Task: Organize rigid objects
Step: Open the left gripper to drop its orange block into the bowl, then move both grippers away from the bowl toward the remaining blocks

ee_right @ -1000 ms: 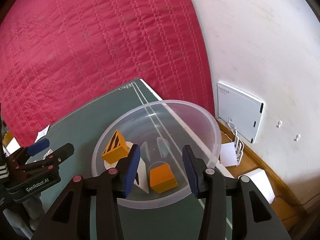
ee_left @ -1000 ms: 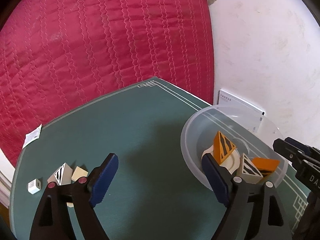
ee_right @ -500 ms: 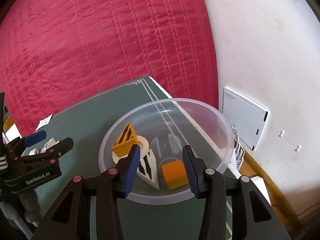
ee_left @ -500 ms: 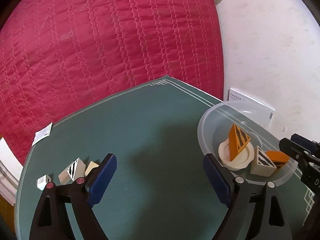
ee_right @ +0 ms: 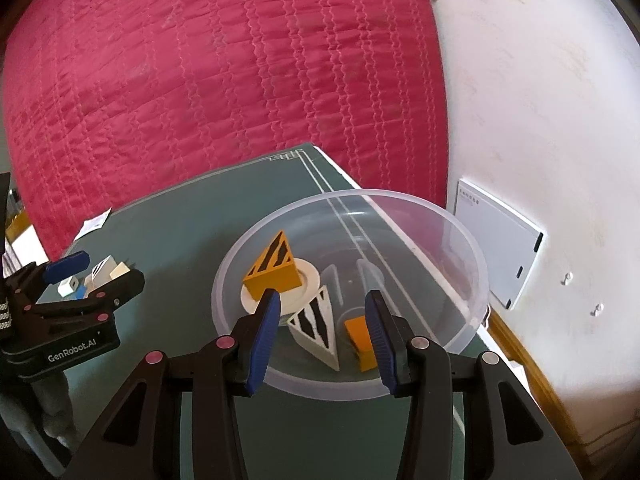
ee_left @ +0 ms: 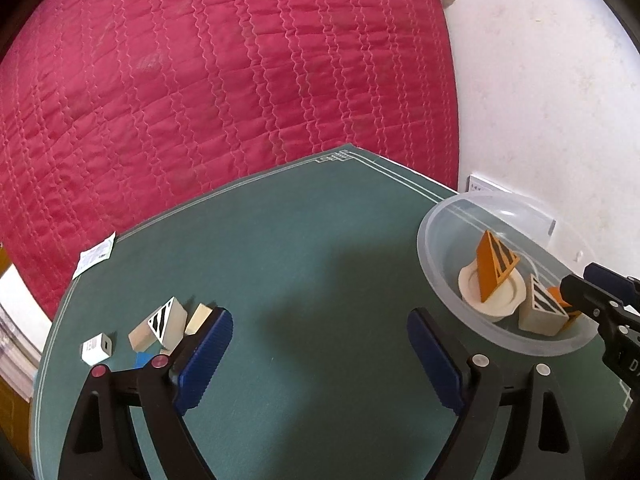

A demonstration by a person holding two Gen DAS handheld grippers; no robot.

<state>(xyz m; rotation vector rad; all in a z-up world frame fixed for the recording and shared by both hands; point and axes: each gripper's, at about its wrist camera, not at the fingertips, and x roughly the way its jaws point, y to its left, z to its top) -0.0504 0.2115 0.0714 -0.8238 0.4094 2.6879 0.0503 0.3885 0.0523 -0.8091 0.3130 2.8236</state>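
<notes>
A red quilted cover (ee_left: 224,92) hangs behind the green mat (ee_left: 312,264), beside a white wall (ee_right: 540,100).

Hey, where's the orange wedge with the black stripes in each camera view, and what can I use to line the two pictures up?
Left wrist view: orange striped wedge at the right edge, leaning on the white ring inside the clear bowl.
Right wrist view: orange striped wedge near the centre, just beyond the right gripper, in the clear bowl.
Shared landmark: the white-lined corner of the green mat.
</notes>
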